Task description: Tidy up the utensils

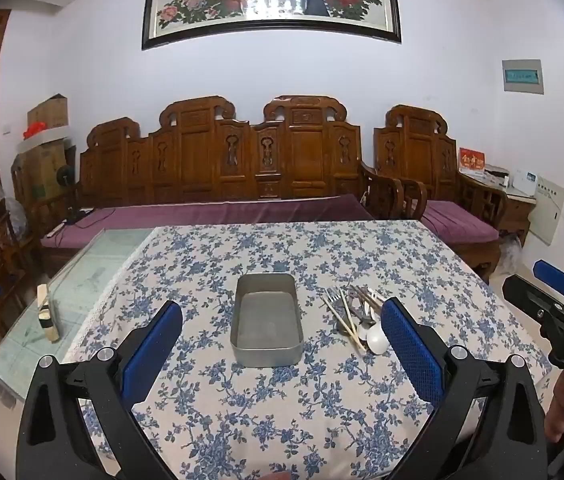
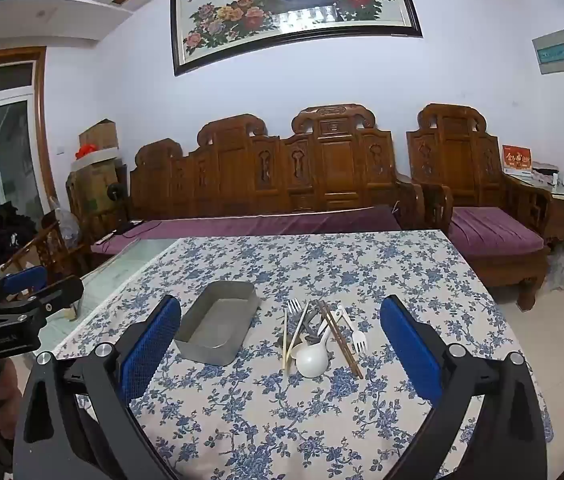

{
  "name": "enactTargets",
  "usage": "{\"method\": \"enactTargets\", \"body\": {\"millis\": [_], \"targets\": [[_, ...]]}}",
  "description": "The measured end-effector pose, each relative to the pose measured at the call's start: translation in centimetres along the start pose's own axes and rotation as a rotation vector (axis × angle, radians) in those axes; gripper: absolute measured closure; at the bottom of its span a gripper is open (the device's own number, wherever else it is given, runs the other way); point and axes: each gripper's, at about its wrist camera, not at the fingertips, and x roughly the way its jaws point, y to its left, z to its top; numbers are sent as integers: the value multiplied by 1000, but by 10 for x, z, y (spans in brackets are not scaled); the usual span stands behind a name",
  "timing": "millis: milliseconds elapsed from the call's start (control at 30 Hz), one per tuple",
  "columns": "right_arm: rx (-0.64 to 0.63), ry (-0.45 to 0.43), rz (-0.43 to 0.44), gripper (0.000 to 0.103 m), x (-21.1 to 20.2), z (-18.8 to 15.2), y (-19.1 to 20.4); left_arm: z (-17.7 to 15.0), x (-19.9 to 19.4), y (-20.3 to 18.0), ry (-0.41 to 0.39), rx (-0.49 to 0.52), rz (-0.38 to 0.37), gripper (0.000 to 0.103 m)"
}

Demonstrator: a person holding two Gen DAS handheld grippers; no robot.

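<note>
Both my hand-held grippers, left and right, hang released, grasping nothing. Beyond them on the counter lies one empty metal tray; just right of it, one utensil pile: two white forks, one white ladle, several chopsticks.

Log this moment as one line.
phase: start | left gripper: open, empty | right gripper: open, empty | metal tray: empty | utensil pile: beside tray, untouched

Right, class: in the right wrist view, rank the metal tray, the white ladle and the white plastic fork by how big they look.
1. Metal tray, plainly the largest.
2. White ladle.
3. White plastic fork, smallest, though the two look close in length and the ladle lies slightly nearer the camera.
</note>
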Motion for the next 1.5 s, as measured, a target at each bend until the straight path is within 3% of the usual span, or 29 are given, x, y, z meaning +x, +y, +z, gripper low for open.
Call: {"method": "enactTargets", "body": {"millis": [1500], "targets": [[-4, -5, -2, 3, -5, 1, -3, 9, -11, -9, -14, 9, -15, 6]]}}
